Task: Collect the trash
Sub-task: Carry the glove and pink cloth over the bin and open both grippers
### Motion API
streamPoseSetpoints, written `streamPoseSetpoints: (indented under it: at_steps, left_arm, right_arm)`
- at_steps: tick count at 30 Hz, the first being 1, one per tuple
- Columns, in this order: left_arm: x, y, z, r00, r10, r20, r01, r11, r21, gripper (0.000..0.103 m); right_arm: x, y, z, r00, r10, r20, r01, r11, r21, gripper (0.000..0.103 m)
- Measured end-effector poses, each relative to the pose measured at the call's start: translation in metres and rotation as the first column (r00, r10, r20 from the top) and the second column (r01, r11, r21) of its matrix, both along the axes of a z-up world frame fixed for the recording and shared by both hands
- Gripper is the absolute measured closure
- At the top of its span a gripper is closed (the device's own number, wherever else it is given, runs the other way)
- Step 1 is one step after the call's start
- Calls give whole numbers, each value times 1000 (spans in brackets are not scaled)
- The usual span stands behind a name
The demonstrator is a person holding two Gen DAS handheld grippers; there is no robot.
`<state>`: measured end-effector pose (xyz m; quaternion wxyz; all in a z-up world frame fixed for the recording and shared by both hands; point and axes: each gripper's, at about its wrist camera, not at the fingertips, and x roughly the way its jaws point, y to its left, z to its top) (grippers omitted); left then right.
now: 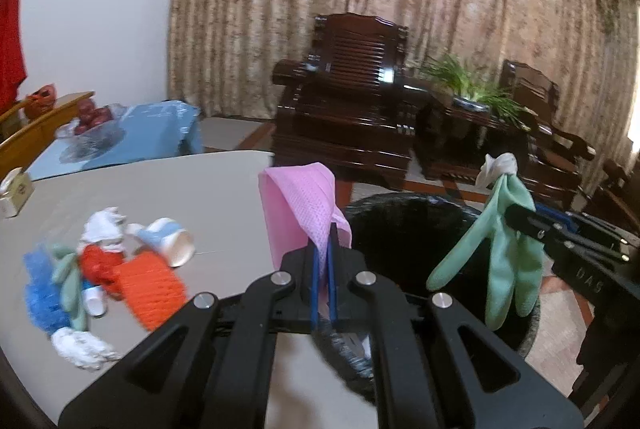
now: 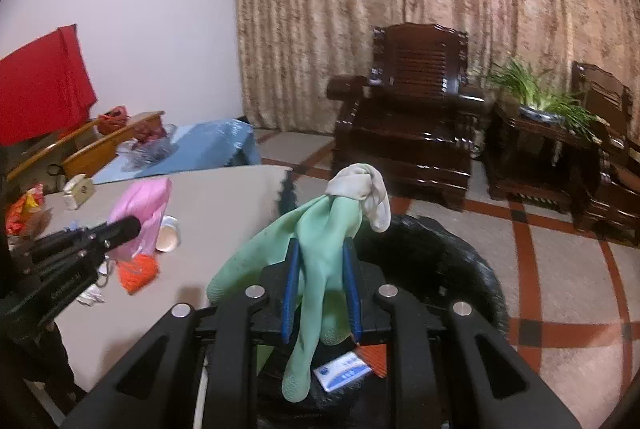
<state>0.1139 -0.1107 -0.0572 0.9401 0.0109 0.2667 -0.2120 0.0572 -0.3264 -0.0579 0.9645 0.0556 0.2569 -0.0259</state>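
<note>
Beside the counter [image 1: 200, 197] stands a black-lined trash bin [image 1: 408, 225]; left claw [image 1: 323, 253] pinches a pink cloth [image 1: 298, 205] at its rim, right claw [image 2: 320, 269] clamps a green rubber glove [image 2: 320, 229] over it.

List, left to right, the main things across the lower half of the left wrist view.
Pile of blue, red and orange trash on the grey table → pink mesh cloth in the left tool → black-lined bin → green rubber glove in the right tool.
</note>
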Motion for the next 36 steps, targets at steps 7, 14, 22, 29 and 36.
streamPoseSetpoints:
  at_steps: [7,14,22,29,36]
  left_arm:
    - [7,-52,-10,996,-90,-17,90,996,7,100]
    - [12,-86,-24,987,-156,-48,157,988,14,95]
    - [12,-86,-34,980,-179,-82,177,984,-21,42]
    - [8,-49,-24,996,-73,-43,73,997,-19,20]
    - [0,10,-12,998,62,-8,-62,998,-3,14]
  right_arm:
    - [-3,-29,-22,997,-61,-52,61,998,4,82]
    - [-6,-47,-39,991,-93,-94,95,995,10,82]
    - [-14,-56,-49,986,-123,-110,124,992,-2,44]
    - [-22,-44,-36,992,-117,-56,118,993,11,6]
    - [-14,-1,-24,1000,-24,-19,25,999,36,6]
